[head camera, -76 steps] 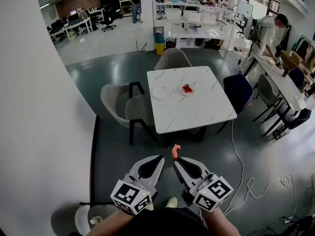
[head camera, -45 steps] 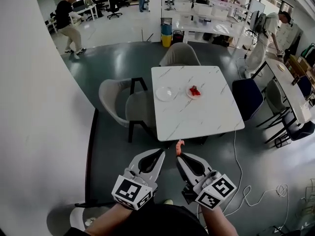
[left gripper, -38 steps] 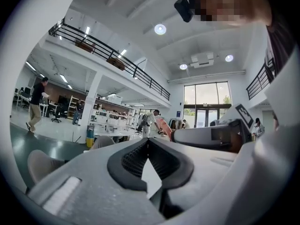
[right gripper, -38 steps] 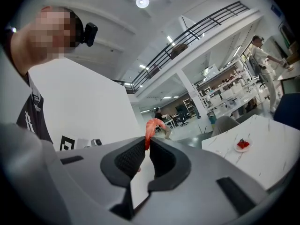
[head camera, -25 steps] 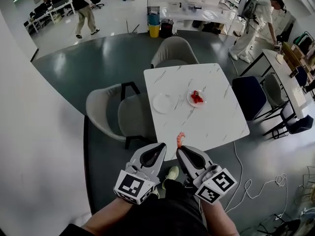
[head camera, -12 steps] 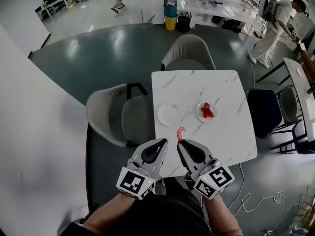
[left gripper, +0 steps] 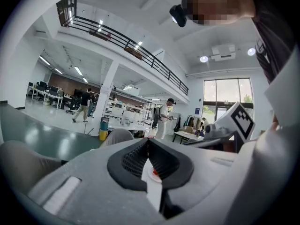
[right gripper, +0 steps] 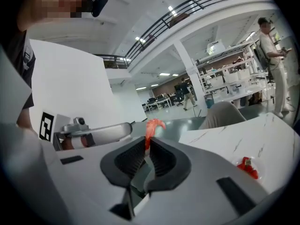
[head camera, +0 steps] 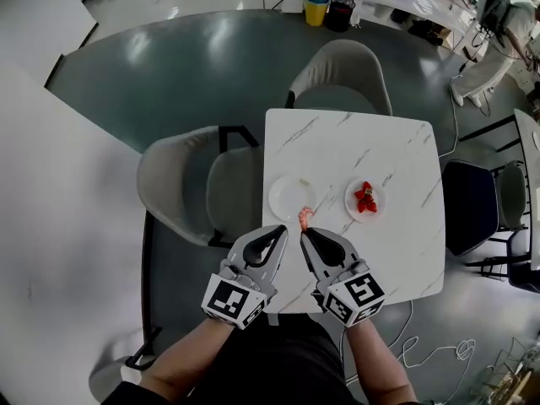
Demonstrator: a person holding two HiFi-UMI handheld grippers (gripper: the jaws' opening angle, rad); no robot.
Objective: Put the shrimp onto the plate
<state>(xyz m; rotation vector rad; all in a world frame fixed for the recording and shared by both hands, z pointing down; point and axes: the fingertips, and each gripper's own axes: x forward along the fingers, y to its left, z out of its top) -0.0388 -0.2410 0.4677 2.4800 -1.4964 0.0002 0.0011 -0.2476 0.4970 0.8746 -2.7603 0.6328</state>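
An orange shrimp [head camera: 305, 218] sticks up from the tips of my right gripper [head camera: 307, 234], which is shut on it; in the right gripper view the shrimp [right gripper: 152, 127] curls above the closed jaws. It hovers at the near edge of an empty white plate [head camera: 291, 197] on the marble table [head camera: 396, 226]. A second plate [head camera: 365, 200] to the right holds red pieces [right gripper: 247, 167]. My left gripper [head camera: 276, 233] is shut with nothing in it, beside the right one over the table's near left edge.
Two grey chairs [head camera: 190, 188] [head camera: 342, 74] stand at the table's left and far sides, a dark chair [head camera: 469, 205] at its right. A cable [head camera: 422, 344] lies on the floor. A person [head camera: 498, 15] stands at the top right.
The view has closed in on the table over three seconds. Both grippers, the right still holding the shrimp, have come from over the floor to the table's near edge, by the empty plate.
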